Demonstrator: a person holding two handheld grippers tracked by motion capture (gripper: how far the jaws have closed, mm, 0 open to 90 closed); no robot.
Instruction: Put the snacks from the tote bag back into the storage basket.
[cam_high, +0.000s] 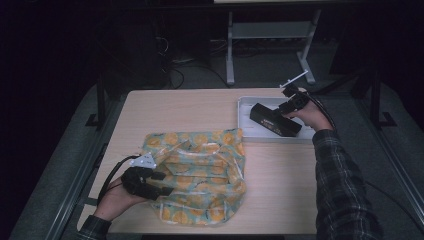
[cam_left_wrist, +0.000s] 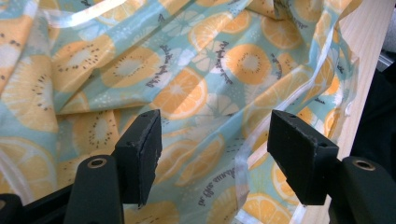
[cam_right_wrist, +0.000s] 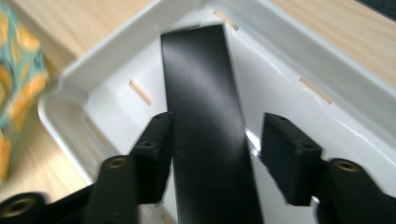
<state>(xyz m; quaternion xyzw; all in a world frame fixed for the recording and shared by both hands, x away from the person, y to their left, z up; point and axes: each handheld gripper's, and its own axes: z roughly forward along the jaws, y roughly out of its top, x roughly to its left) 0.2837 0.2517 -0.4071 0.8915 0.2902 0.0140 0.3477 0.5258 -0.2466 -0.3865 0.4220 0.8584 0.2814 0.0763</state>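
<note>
A crumpled bag (cam_high: 200, 170) printed with orange and kiwi slices on teal lies on the near middle of the wooden table. My left gripper (cam_high: 164, 184) is at the bag's left edge, open. In the left gripper view the printed fabric (cam_left_wrist: 187, 70) lies under and between the spread jaws of my left gripper (cam_left_wrist: 215, 135). A long black box (cam_high: 274, 122) rests in a white tray (cam_high: 245, 112) at the back right. My right gripper (cam_high: 286, 111) hangs over the box. In the right gripper view it (cam_right_wrist: 215, 135) is open, straddling the black box (cam_right_wrist: 205, 93) inside the tray (cam_right_wrist: 116, 51).
The light wooden table (cam_high: 175, 110) has bare surface at the back left. The table's right edge runs close behind the tray. Dark floor, cables and a grey metal stand (cam_high: 230, 50) lie beyond the far edge.
</note>
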